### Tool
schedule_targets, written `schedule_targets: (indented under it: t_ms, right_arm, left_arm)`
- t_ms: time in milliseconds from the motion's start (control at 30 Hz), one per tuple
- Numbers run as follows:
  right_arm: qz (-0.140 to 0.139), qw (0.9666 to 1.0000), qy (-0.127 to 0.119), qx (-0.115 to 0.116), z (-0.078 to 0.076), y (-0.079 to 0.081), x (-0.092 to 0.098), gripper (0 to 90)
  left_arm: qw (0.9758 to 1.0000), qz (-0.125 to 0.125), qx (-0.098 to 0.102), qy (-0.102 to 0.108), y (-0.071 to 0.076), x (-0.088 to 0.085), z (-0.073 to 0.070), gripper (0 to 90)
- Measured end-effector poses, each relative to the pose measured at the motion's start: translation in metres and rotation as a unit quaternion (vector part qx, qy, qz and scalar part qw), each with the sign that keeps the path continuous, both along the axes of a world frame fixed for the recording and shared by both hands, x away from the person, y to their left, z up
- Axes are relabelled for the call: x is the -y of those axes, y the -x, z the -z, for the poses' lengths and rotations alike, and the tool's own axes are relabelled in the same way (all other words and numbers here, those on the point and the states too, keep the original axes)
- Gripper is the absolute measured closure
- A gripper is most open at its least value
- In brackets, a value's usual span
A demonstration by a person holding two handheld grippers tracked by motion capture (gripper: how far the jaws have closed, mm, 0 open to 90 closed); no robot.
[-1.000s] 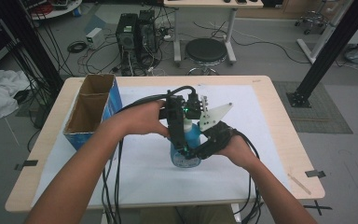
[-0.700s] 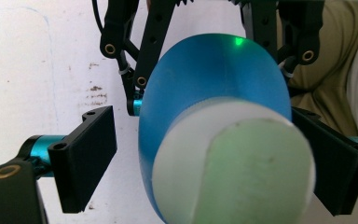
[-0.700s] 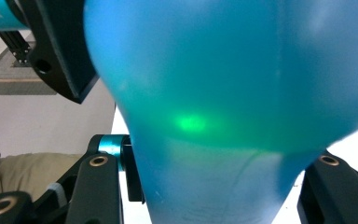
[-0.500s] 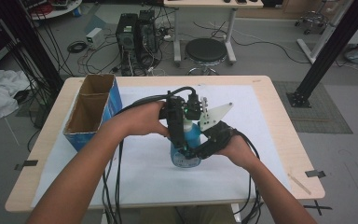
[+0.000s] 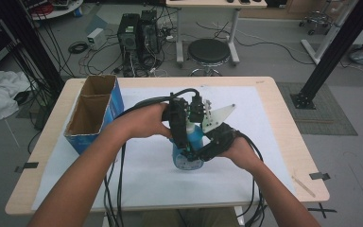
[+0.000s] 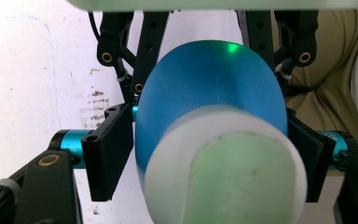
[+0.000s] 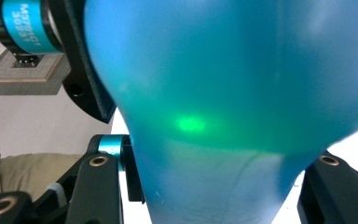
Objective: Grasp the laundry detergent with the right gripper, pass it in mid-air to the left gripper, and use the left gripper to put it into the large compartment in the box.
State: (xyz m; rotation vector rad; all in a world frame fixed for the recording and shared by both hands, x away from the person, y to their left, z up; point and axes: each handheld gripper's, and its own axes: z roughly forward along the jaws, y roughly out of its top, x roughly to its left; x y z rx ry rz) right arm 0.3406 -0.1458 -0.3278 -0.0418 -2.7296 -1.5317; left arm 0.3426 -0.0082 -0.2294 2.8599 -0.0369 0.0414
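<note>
- Near the middle of the surface, on the white sheet, stands a blue bottle with a white cap, well to the right of the box.
- Both grippers meet at the bottle, on the side away from the box.
- Left gripper comes at the bottle from above; in the left gripper view its fingers press the bottle's blue body on both sides, just below the cap, so they hold the bottle.
- Right gripper lies low at the bottle's right, farther from the box; in the right gripper view the bottle bulges between the black fingers, which sit close against its narrow part, gripping it.
- Left hand is on the box side of the bottle; right hand is on the far side.
- Cables trail toward the near edge of the surface.
- Box stands open-topped at the surface's left edge.
</note>
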Motion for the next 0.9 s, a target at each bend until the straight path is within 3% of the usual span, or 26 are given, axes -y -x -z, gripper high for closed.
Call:
schedule_targets:
  t_ms: [567, 900]
  right_arm:
    - [-0.002, 1.0, 0.0, 0.0, 0.0003, 0.0007, -0.0001, 45.4]
    - [-0.003, 1.0, -0.001, 0.003, -0.0003, 0.0012, 0.001, 45.2]
  left_arm:
    - [0.9999, 0.012, 0.001, 0.001, 0.0026, 0.0003, -0.0009, 37.5]
    - [0.9998, 0.018, 0.007, 0.008, 0.0043, 0.0002, -0.0023, 37.9]
